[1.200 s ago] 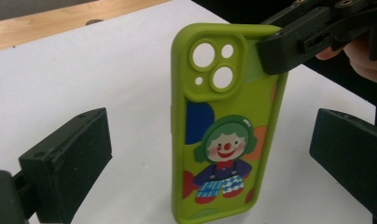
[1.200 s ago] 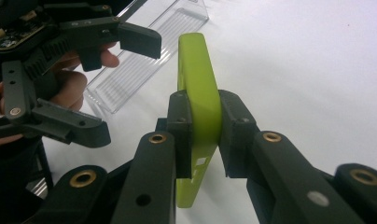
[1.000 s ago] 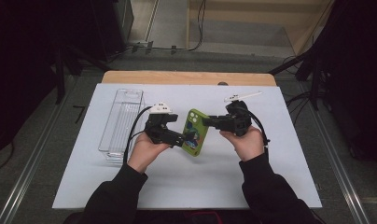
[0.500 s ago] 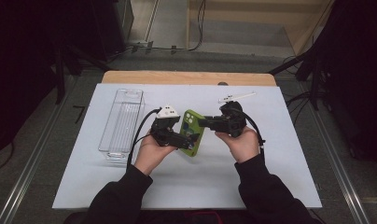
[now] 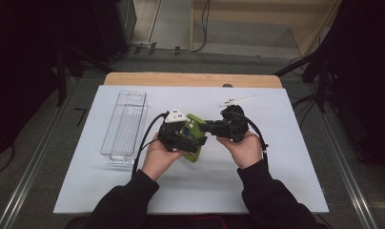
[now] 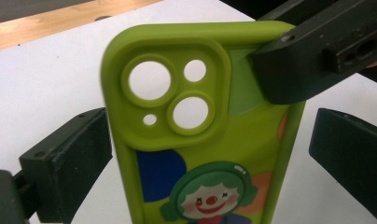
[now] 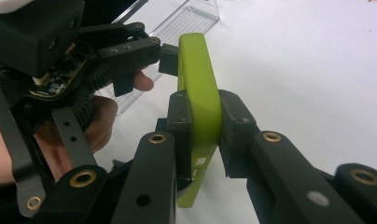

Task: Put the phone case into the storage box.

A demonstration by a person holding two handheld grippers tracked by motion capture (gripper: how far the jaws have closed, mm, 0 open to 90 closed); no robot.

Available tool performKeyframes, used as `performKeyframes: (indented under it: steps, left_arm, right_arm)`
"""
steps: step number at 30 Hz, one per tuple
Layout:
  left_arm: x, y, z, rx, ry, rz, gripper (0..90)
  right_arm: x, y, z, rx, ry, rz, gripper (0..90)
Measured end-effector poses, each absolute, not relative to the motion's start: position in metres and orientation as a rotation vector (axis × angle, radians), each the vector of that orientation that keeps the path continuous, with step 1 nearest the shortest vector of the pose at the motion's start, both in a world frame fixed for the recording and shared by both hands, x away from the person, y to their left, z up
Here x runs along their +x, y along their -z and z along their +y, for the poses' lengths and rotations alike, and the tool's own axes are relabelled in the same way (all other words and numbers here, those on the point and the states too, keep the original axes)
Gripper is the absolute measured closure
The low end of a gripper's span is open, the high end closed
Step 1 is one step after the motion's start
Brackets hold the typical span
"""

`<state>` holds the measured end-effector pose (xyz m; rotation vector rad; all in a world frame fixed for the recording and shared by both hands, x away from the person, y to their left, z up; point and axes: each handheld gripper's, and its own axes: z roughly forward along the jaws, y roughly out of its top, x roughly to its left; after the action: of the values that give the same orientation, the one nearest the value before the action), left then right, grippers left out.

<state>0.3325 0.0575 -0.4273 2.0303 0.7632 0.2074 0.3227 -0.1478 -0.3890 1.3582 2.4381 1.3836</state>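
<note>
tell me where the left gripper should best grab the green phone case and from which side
Probably across its width at the plain lower body, jaws on the two long edges of the green phone case, coming from the end opposite the camera cutouts. The right gripper already pinches the thin wall near the cutout corner, and the left gripper straddles it with jaws apart.

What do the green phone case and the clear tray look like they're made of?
The phone case looks like soft matte silicone or rubbery plastic: rounded moulded edges, no glare, a printed clown. The tray looks like hard clear glossy plastic, acrylic perhaps: see-through walls, a ribbed floor, bright edge glints.
</note>
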Motion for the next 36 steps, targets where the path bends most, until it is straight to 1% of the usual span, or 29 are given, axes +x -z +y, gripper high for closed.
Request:
performKeyframes:
  steps: [7, 10, 12, 13, 14, 23, 27, 29, 32, 34, 36]
  left_arm:
    - [0.3311, 0.4279, 0.055, 2.02, -0.231, 0.774, 0.5]
    - [0.3302, 0.4276, 0.0545, 2.005, -0.237, 0.783, 3.4]
    - [0.3295, 0.4285, 0.0545, 2.005, -0.243, 0.794, 7.0]
    - [0.3296, 0.4289, 0.0551, 2.015, -0.249, 0.803, 9.9]
    - [0.3298, 0.4293, 0.0554, 2.013, -0.24, 0.805, 14.7]
    - [0.3295, 0.4278, 0.0553, 2.024, -0.221, 0.816, 17.0]
    - [0.3308, 0.4261, 0.0565, 2.026, -0.172, 0.822, 17.4]
    - [0.3306, 0.4249, 0.0568, 2.033, -0.169, 0.816, 17.4]
    - [0.3304, 0.4239, 0.0566, 2.041, -0.167, 0.82, 17.4]
    - [0.3308, 0.4241, 0.057, 2.044, -0.163, 0.817, 17.4]
    - [0.3313, 0.4244, 0.0572, 2.048, -0.161, 0.82, 17.4]
  right_arm:
    - [0.3208, 0.3881, -0.1448, 1.358, -1.39, 2.44, 74.8]
    - [0.3203, 0.3882, -0.1434, 1.345, -1.383, 2.449, 74.8]
    - [0.3203, 0.3884, -0.1431, 1.345, -1.384, 2.449, 74.7]
    - [0.3203, 0.3884, -0.1432, 1.348, -1.387, 2.447, 74.8]
    - [0.3204, 0.3885, -0.1434, 1.351, -1.389, 2.447, 74.8]
    - [0.3201, 0.3889, -0.1431, 1.347, -1.388, 2.446, 74.6]
    - [0.3191, 0.3879, -0.143, 1.331, -1.397, 2.445, 73.9]
    - [0.3185, 0.3873, -0.1431, 1.332, -1.403, 2.447, 73.4]
    - [0.3184, 0.3868, -0.1435, 1.326, -1.404, 2.446, 68.0]
    - [0.3183, 0.3862, -0.1444, 1.322, -1.413, 2.452, 67.4]
    - [0.3178, 0.385, -0.1454, 1.306, -1.412, 2.445, 63.3]
